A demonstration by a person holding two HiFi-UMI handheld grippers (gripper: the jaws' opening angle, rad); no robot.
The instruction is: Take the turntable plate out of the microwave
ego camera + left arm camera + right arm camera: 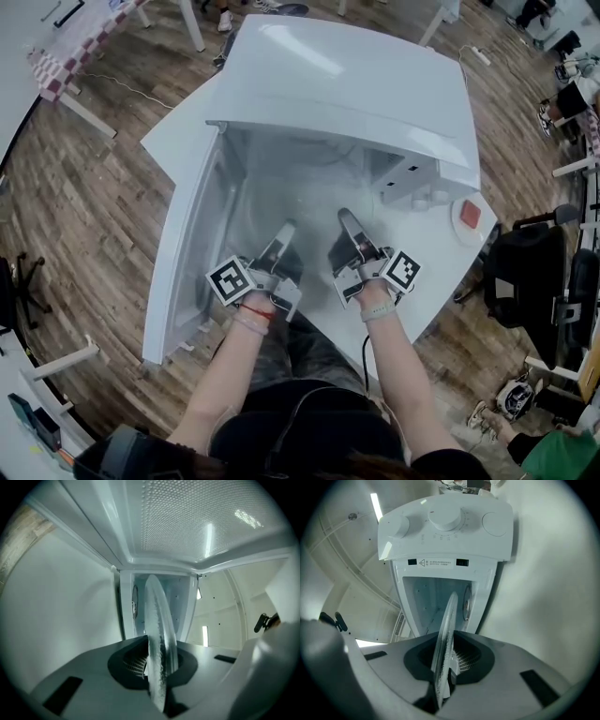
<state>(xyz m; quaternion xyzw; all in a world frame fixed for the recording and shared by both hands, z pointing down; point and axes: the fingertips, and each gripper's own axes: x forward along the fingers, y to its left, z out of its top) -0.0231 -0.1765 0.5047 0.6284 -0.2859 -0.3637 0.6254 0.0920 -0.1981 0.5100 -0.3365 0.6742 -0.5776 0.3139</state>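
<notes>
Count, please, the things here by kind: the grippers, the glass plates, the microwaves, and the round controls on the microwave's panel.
Grippers: 2, the left gripper and the right gripper, both holding the plate
Glass turntable plate: 1
Microwave: 1
Round controls: 3
Total: 7
</notes>
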